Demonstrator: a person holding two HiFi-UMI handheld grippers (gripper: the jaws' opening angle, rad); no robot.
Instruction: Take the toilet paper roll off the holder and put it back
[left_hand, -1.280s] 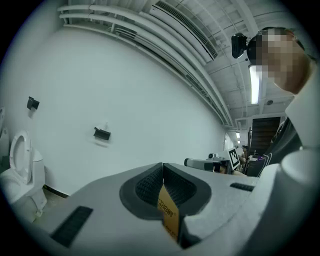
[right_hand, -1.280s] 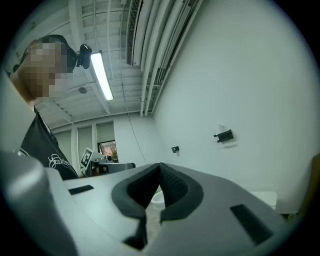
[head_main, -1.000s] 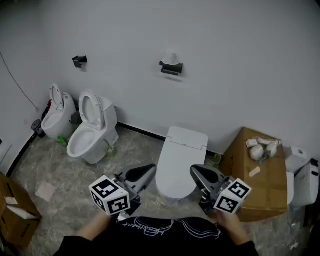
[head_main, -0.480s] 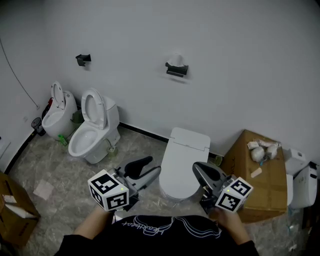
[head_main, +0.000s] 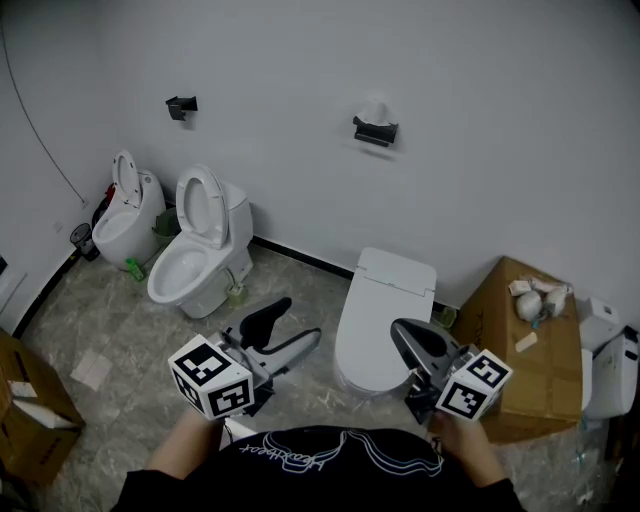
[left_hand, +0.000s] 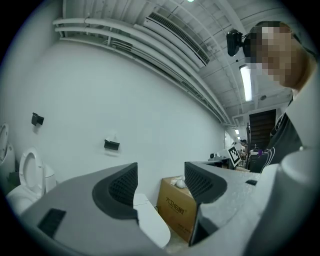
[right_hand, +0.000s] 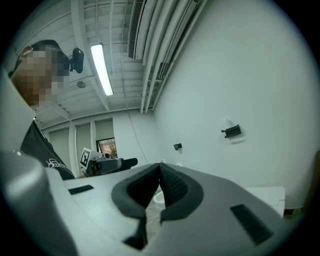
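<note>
The white toilet paper roll (head_main: 374, 111) sits on a black holder (head_main: 376, 131) high on the white wall, far from both grippers. In the left gripper view the holder (left_hand: 111, 145) and its roll (left_hand: 112, 138) show small to the left of the jaws. My left gripper (head_main: 297, 320) is held low near the person's body, and its jaws are opening with nothing between them (left_hand: 160, 182). My right gripper (head_main: 402, 332) is also low, shut and empty (right_hand: 160, 186). The right gripper view shows the holder (right_hand: 231, 131) far off to the right.
A closed white toilet (head_main: 385, 310) stands below the holder. Two toilets with raised lids (head_main: 200, 250) (head_main: 128, 212) stand at left, under a second, bare wall holder (head_main: 181, 105). A cardboard box (head_main: 520, 360) with white items on top sits at right, another box (head_main: 25, 405) at far left.
The left gripper's jaws went from shut to wide apart. The head view shifted, so the wall holder now sits further right. Both grippers stayed low.
</note>
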